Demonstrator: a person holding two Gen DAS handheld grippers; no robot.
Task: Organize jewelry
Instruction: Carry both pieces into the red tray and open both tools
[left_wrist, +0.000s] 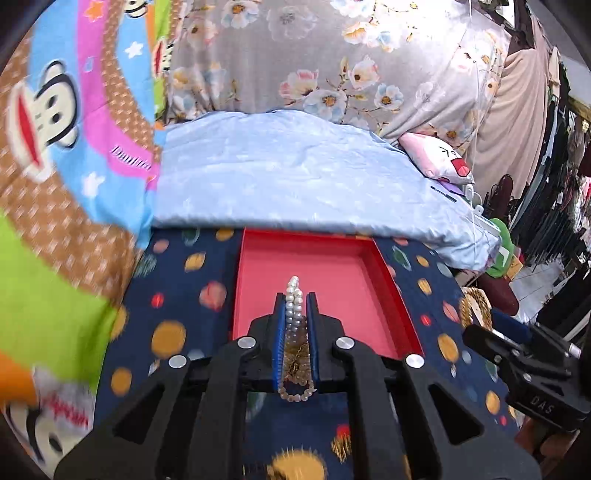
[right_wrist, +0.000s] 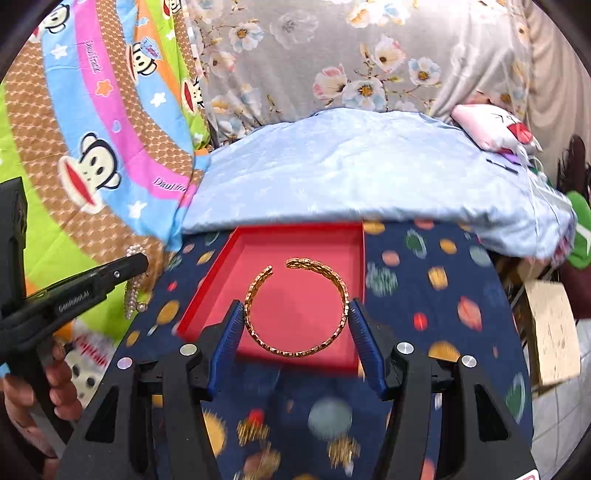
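Left gripper (left_wrist: 295, 299) fills the bottom of the left wrist view, blue pads nearly closed and clamping a pearl bracelet (left_wrist: 294, 295); pearls stick out past the fingertips, more beads loop behind at lower centre. Red tray (left_wrist: 332, 266) sits empty mid-frame beyond it, on a dark blue cloth with coloured dots (left_wrist: 177, 280). Right gripper (right_wrist: 295, 310) in the right wrist view has its jaws spread wide, pads touching both sides of a gold open bangle (right_wrist: 295, 306), held over the red tray (right_wrist: 207, 306). Bangle's gap faces the top of frame. At left edge the left gripper (right_wrist: 133, 264) shows, pearls hanging below it, a hand (right_wrist: 40, 402) on its handle. Light blue bedding (right_wrist: 362, 166) lies behind the tray.
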